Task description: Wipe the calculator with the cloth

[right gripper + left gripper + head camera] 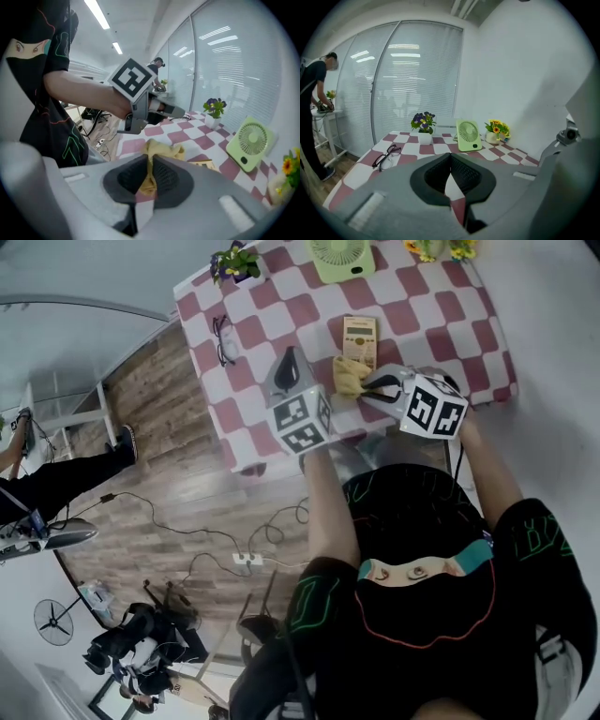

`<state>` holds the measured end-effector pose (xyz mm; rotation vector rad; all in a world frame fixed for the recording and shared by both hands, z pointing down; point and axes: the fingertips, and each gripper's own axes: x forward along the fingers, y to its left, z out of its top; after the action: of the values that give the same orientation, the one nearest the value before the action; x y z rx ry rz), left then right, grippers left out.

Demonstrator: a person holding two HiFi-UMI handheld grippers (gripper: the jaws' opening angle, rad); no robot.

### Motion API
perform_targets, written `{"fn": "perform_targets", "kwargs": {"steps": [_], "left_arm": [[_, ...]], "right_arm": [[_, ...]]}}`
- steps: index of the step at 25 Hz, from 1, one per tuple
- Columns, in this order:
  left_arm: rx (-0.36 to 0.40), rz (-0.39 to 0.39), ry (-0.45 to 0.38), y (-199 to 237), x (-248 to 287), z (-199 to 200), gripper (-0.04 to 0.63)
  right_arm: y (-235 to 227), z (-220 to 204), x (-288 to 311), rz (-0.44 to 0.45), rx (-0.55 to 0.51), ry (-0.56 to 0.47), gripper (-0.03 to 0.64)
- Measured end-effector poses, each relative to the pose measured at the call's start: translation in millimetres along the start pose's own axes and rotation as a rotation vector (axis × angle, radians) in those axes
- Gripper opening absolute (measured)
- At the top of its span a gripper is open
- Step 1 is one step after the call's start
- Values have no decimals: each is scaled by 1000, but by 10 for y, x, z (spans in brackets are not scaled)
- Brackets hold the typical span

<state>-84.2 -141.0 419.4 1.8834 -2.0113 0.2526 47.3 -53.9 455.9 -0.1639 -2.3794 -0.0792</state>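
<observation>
Yellow cloth, bunched at the near end of the calculator, is pinched in the right gripper, evidently ready for wiping. Left gripper hangs beside the calculator, jaws together, empty.

— What stands on the checked table?
— Seen from above, a green desk fan at its 12 o'clock edge. A pot of purple flowers is in the 10 o'clock corner, and yellow flowers are at 1 o'clock.
— And on the left side?
— Black glasses lie at 9 o'clock, well apart from the fan.
— And the floor?
— Wooden boards, with a white power strip and thin cables at 7 o'clock from the table. A standing fan is farther away, at 8 o'clock. A person in dark clothes stands at 9 o'clock, near the window blinds.
</observation>
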Motion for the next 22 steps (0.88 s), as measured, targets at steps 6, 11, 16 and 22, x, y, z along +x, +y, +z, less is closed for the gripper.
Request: {"fn": "perform_targets", "kwargs": {"steps": [6,11,16,22], "left_arm": [[33,-46,-28,-226,101,169,11],[82,-66,-80,-338,146,404,11],[96,-78,-133,-400,173,732,11],[146,-119,-233,-589,255,1222,11]], "right_arm": [[-519,144,-324,-175,89,-122,35],[-1072,117,-622,-372,193,-195,35],[-1591,182,-1051,-562,301,-281,37],[-2067,208,-1630,-794,419,-386,37]]}}
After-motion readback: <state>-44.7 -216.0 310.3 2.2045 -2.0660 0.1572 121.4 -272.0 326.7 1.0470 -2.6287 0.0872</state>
